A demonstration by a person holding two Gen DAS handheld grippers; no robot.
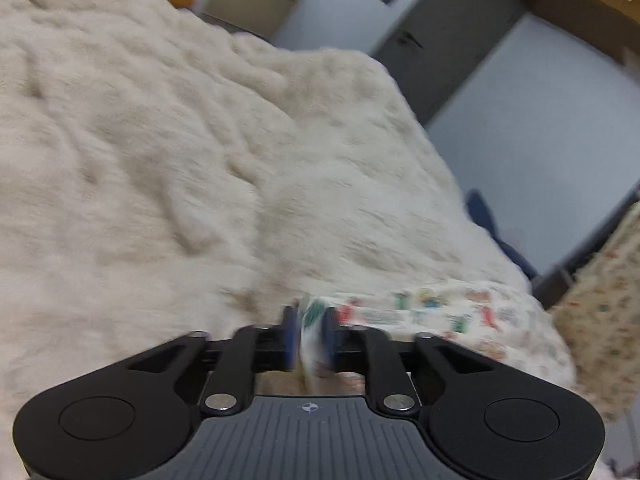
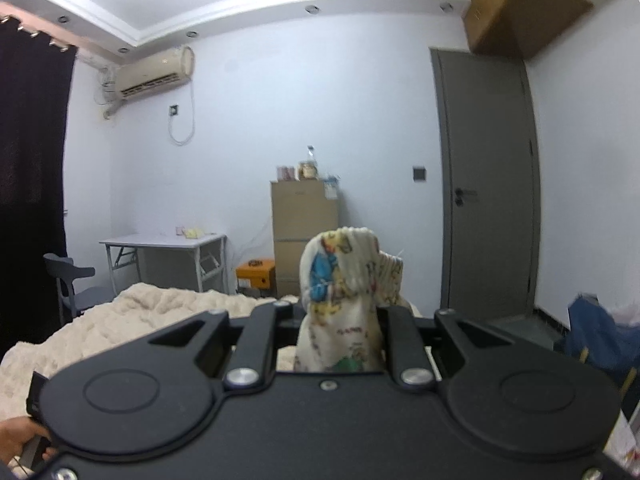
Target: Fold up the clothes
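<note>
Printed cloth (image 1: pixel 436 312), white with small coloured figures, lies at the near right edge of the fluffy cream blanket (image 1: pixel 168 152), one fold standing between the narrow-set blue pads of the left gripper (image 1: pixel 310 332). The right gripper (image 2: pixel 340 320) pinches another bunch of it, lifted level toward the far grey door (image 2: pixel 486 184).
</note>
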